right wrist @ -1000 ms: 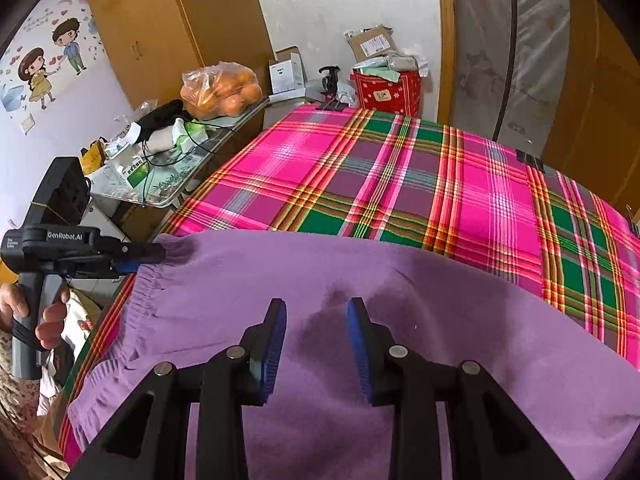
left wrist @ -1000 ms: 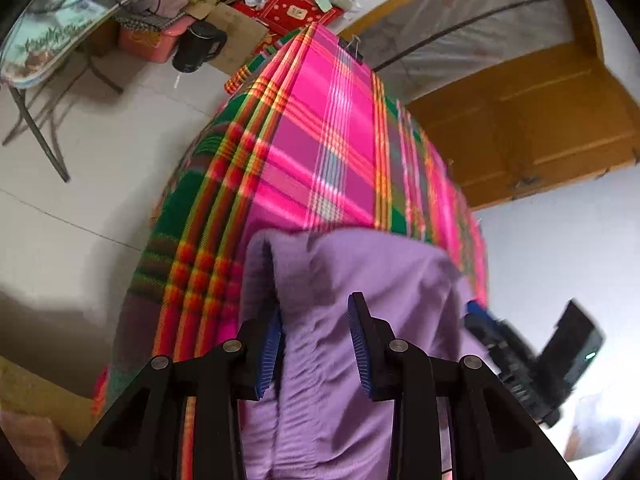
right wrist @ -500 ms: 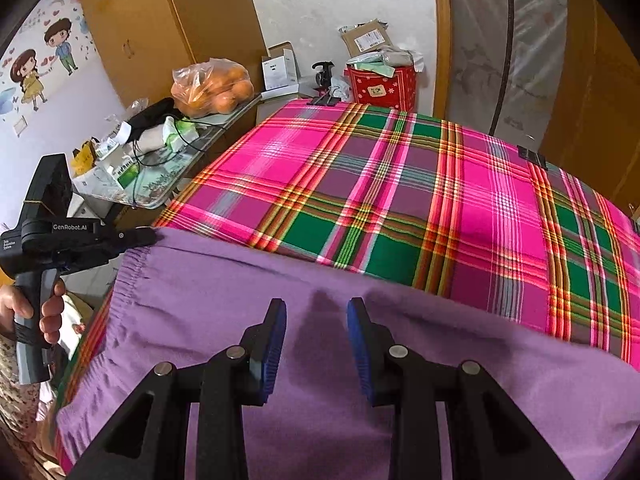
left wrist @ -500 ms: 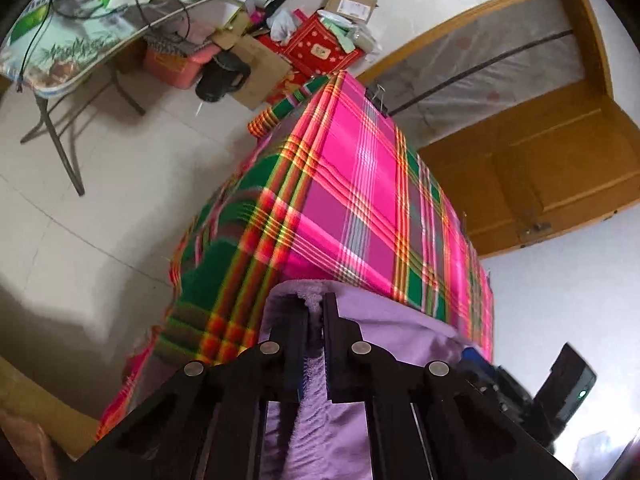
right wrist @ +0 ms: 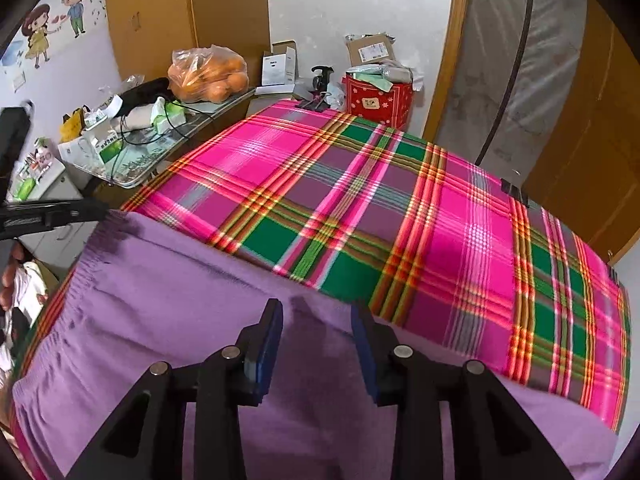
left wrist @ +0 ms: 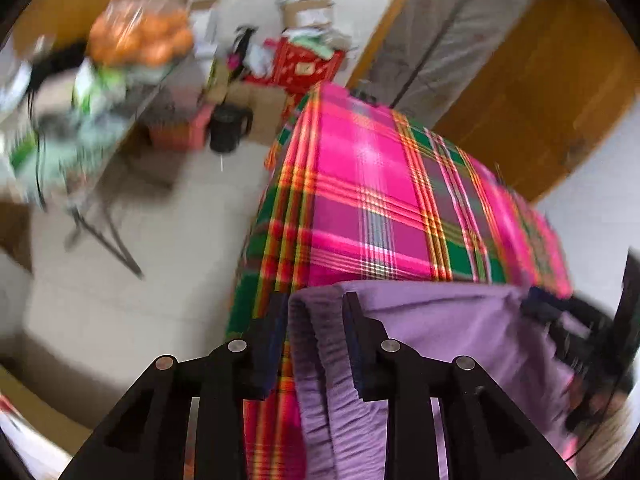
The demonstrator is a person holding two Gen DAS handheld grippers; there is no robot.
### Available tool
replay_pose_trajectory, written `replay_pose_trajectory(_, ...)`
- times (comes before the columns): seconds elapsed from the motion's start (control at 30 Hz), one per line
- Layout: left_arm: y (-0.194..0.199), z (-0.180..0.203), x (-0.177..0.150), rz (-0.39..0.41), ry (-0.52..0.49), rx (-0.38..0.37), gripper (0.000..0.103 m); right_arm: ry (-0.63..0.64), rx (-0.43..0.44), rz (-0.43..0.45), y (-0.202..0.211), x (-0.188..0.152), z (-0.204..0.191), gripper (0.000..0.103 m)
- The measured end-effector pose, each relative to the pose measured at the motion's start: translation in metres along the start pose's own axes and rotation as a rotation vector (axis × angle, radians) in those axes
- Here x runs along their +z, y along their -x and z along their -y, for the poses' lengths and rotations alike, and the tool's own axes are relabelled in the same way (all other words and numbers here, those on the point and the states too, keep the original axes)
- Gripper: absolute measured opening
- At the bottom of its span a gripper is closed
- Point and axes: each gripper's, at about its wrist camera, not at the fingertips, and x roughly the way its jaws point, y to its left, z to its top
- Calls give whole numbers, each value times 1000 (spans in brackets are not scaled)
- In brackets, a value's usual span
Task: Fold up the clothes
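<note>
A purple garment (left wrist: 440, 320) (right wrist: 160, 300) lies flat along the near edge of a table under a pink and green plaid cloth (left wrist: 380, 200) (right wrist: 360, 200). My left gripper (left wrist: 314, 312) is at the garment's gathered waistband corner. Its jaws are opening, with the folded waistband edge standing loose between them. My right gripper (right wrist: 318, 320) hovers low over the middle of the garment, its jaws opening slightly with cloth below the gap and nothing pinched. The left gripper (right wrist: 52, 216) also shows at the left corner in the right wrist view. The left wrist view is blurred.
A side table (right wrist: 188, 136) to the left holds a bag of oranges (right wrist: 208, 72), boxes and cables. A red box (right wrist: 378, 100) and a black kettle (left wrist: 230, 128) stand on the floor beyond. Binder clips (right wrist: 314, 102) pin the cloth. A hand (right wrist: 8, 280) shows at far left.
The left gripper shut on the waistband corner, then opened again, rising and rolling. The garment's far edge has slid toward the near table edge. The right gripper has hardly moved.
</note>
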Motion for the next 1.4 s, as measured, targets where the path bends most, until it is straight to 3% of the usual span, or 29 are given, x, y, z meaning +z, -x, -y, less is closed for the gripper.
replay_pose_trajectory(0.1, 9, 18, 2, 41, -124, 37, 36, -3, 40, -17, -8, 3, 5, 39)
replay_pose_trajectory(0.2, 2, 35, 2, 23, -239, 42, 42, 20, 57, -38, -18, 5, 5, 40)
replay_pose_trajectory(0.53, -36, 55, 0, -45, -403, 114, 43, 139, 39, -63, -40, 6, -12, 43)
replay_pose_trajectory(0.67, -37, 56, 1, -59, -417, 99, 45, 129, 69, -59, -45, 8, -8, 43)
replay_pose_trajectory(0.73, -38, 57, 0, -60, -430, 87, 55, 110, 93, -61, -47, 9, -4, 43)
replay_pose_trajectory(0.97, -44, 55, 0, -69, -466, 74, 56, 108, 127, -46, -49, 7, 1, 44)
replay_pose_trajectory(1.1, -48, 47, 7, -70, -387, 34, 59, 110, 139, -35, -49, 6, 3, 45)
replay_pose_trajectory(1.33, -49, 53, 4, -61, -413, 56, 59, 103, 125, -17, -48, 4, -2, 45)
replay_pose_trajectory(1.4, -49, 54, 3, -57, -413, 59, 54, 101, 124, -17, -47, 3, -4, 40)
